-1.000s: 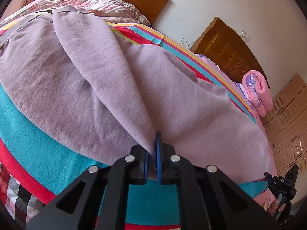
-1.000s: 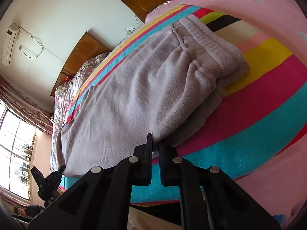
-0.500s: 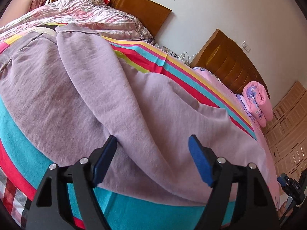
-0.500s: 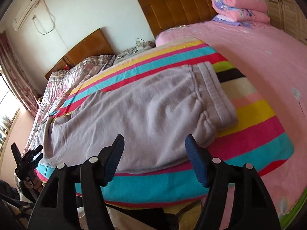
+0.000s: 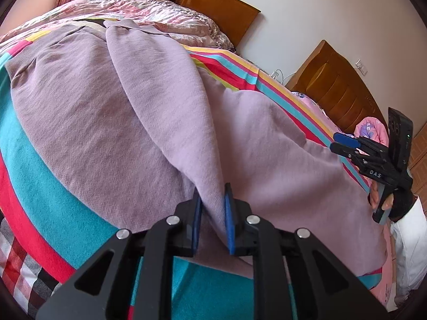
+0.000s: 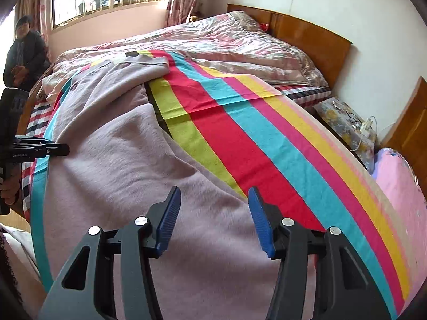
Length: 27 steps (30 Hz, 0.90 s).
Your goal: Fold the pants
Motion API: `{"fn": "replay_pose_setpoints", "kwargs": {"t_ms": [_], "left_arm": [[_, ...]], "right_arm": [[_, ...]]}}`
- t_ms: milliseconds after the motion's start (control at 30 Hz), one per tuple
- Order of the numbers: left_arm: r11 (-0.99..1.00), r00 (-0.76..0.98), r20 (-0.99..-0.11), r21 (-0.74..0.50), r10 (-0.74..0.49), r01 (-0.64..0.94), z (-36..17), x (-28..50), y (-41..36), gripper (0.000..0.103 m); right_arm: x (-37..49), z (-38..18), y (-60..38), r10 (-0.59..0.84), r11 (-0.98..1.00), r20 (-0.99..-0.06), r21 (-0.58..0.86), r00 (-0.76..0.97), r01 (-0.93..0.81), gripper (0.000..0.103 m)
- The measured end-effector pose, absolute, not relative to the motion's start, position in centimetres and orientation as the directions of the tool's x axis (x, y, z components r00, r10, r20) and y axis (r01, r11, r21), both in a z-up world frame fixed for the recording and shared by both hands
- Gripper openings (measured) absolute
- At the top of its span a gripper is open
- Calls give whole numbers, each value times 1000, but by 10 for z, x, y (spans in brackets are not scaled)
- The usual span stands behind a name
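Left hand-held gripper [image 5: 212,213] pinching soft, limp pants [image 5: 120,112] fold; right hand-held gripper [image 6: 213,221] spread wide, empty. Best gripped at thick hems.

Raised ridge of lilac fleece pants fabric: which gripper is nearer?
Left. The left gripper is closed on the ridge of the lilac fleece pants; the right gripper hovers open over the pants farther along.

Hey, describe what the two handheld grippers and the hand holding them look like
Both the left gripper and the right gripper are black, with angular cut-out frames, silver pivot pins and ribbed blue pads. One body bears white "DAS" lettering. The holding hand wears a dark cuff over a white sleeve.
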<state>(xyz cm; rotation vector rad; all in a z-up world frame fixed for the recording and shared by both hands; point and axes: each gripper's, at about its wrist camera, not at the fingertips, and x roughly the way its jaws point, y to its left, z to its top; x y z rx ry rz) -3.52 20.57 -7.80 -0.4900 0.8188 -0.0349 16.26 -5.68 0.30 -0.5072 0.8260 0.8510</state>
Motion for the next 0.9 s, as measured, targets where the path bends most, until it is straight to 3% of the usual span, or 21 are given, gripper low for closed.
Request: {"fn": "replay_pose_setpoints", "kwargs": {"t_ms": [33,267,300,333,367,467,567,667,733,833,900], "left_arm": [[891,688,-693,-428,-216,-152,-78,-34,205,20],[895,688,-690,-427,-227,-132,-78,-34,205,21],[894,689,-688,-428,-228,-131,-78,-33,205,21],[895,690,-687,-427,-228,-129,-78,-33,205,21],[896,690,-687,-425,-227,-129,-77,-33,205,21],[905,692,-692,-405,-207,-134,-76,-31,200,21],[915,695,-695,-381,-187,-135,-75,-33,196,22],[917,698,-692,-377,-184,-132,-75,-35,194,22],[911,697,-690,-391,-195,-133,-74,-35,195,23],[909,704,-683,-395,-195,-132,-75,-37,197,24],[908,709,-678,-398,-192,-134,-74,-37,196,26]], "right_arm": [[171,-4,-51,447,552,-817,-67,364,-831,37],[173,-30,-39,464,432,-852,-20,241,-902,31],[169,-29,-39,466,425,-848,-35,252,-905,23],[165,-27,-36,464,417,-842,-66,275,-906,8],[159,-24,-34,466,406,-834,-93,294,-909,3],[163,-9,-32,484,445,-801,-122,353,-887,4],[173,-29,-25,436,468,-827,-129,355,-874,4],[178,-28,-35,470,530,-804,-73,364,-845,16],[177,-18,-46,427,625,-799,-79,424,-777,58],[149,10,-59,530,645,-736,27,422,-763,59],[126,11,-48,539,616,-752,44,380,-787,59]]}}
